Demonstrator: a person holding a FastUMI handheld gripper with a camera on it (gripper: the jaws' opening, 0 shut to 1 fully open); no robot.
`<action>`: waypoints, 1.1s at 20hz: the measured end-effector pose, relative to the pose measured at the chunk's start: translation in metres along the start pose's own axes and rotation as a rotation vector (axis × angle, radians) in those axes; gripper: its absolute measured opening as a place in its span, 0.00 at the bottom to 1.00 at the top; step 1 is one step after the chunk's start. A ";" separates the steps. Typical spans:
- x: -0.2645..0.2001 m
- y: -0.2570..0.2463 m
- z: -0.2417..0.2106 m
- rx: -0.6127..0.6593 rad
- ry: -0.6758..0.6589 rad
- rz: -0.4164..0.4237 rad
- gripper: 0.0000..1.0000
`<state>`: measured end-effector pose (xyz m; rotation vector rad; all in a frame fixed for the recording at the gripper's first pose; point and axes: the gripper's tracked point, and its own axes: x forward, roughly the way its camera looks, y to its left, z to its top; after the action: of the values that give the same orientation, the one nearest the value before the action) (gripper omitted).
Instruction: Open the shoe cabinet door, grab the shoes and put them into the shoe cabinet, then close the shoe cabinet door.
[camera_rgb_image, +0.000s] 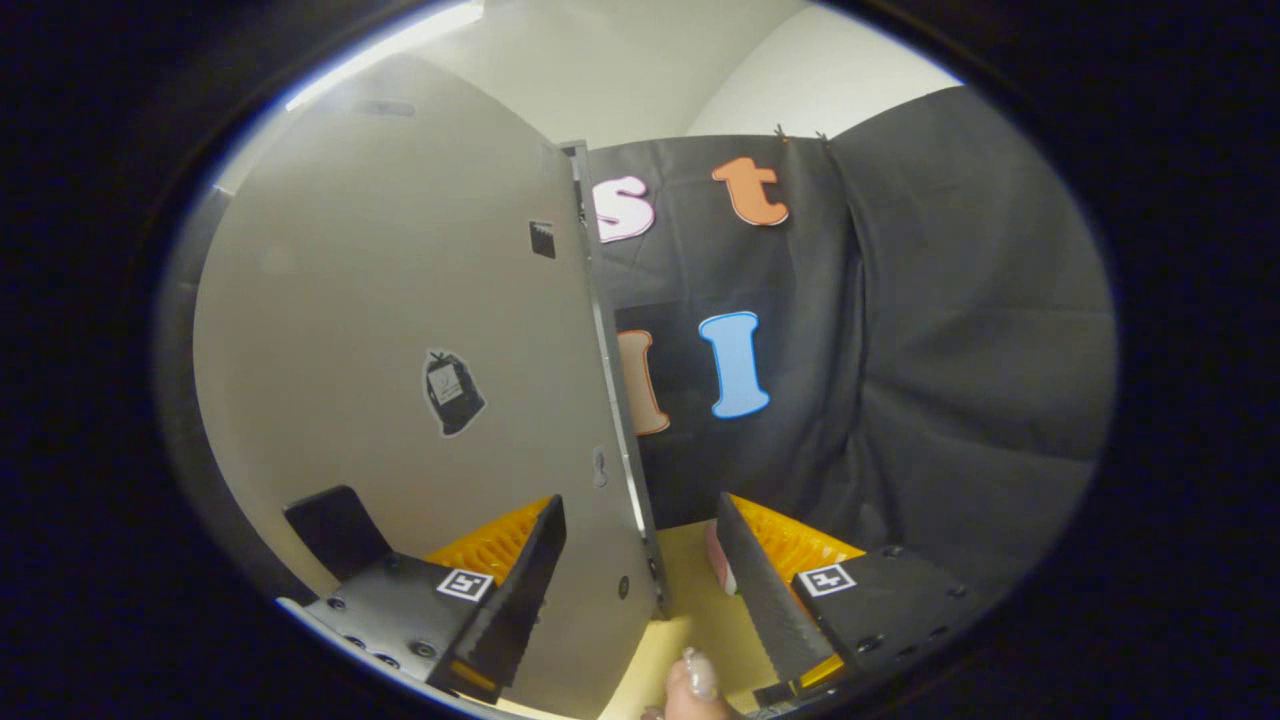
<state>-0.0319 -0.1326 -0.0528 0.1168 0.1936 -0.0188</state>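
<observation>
- Pale, flat panel material runs right between the two fingers of the gripper (640, 585): this is the free edge of the light grey, smooth-faced shoe cabinet door (400, 330), seen almost edge-on.
- The gripper stands wide, one finger (520, 590) on the door's broad face and the other finger (765, 590) on the far side of the edge; the door's lower corner sits in the gap, nearer the left finger, and whether either finger presses on it cannot be told.
- Just below the gap, nearest of all, a fingertip with a light polished nail (697, 680) of a person's hand pokes up beside the right finger.
- Under and between the fingers lies a yellowish wooden surface (690, 600).
- Tight against the inner side of the right finger, a small pink-and-white thing (722, 565) shows; too little is seen to say what it is.
- Ahead of the left finger, on the door's face, are a dark bag-shaped sticker (452, 392) and, higher up, a small dark square tag (542, 239).
- Along the door's narrow edge (612, 380), just ahead of the gap, sits a small keyhole-shaped cut-out (599, 466).
- Beyond the fingers hangs the black cloth wall of the booth (950, 330), draped in folds.
- Farthest, above the cloth, is a pale off-white wall (640, 60).
</observation>
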 end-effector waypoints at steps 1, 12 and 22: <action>0.000 0.007 -0.001 -0.001 -0.001 0.006 0.95; 0.024 0.106 -0.023 -0.037 0.026 0.108 0.95; 0.087 0.220 -0.042 -0.068 0.021 0.235 0.95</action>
<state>0.0519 0.0905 -0.0853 0.0714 0.2007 0.2234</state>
